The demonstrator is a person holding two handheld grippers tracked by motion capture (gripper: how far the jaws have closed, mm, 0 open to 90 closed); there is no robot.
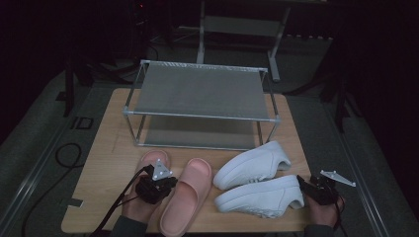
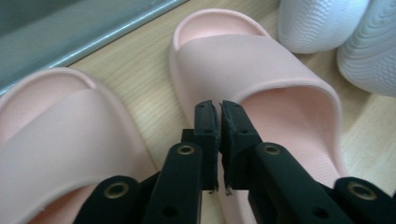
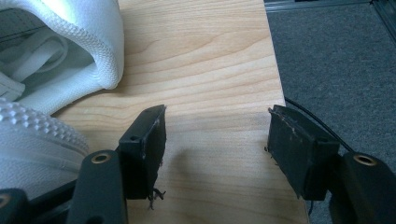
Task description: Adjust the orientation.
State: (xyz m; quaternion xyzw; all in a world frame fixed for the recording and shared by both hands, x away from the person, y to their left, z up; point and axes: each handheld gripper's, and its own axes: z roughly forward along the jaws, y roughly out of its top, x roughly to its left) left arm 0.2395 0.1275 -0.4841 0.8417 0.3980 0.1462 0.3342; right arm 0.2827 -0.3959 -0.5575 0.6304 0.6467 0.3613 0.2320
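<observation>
- Fingers of the left gripper (image 2: pixel 219 116) sit pressed together with nothing between them, hovering over the gap between the 2 pink slides; fingers of the right gripper (image 3: pixel 215 135) stand wide apart over bare wood, holding nothing.
- Left gripper work looks like picking up a slide: the near pink slide (image 2: pixel 252 88) lies just ahead and to the right of the tips, the other pink slide (image 2: pixel 56 126) to their left, both flat on the table (image 1: pixel 99 163).
- To grip well, the jaws need to part first, then 1 finger should go under the strap and 1 over it, biting the strap's rear edge near its middle so the slide hangs level rather than twisting.
- Soft foam will likely squash and bend, so a deep bite is safer than a tip pinch.
- From the high view, the right gripper (image 1: pixel 309 187) is at the heel of the near white sneaker (image 1: pixel 259 197); the heel collar is a fair place to close on, 1 finger inside, 1 outside.
- Behind it lies the far white sneaker (image 1: pixel 252 165), touching or nearly touching the near one, so lifting 1 may drag the other.
- Beyond the shoes stands a 2-tier shoe rack (image 1: pixel 200 91), its shelves bare; the lower shelf has low clearance, the top tier is open from above.
- Rack posts and the front rail are the things a carried shoe could catch on.
</observation>
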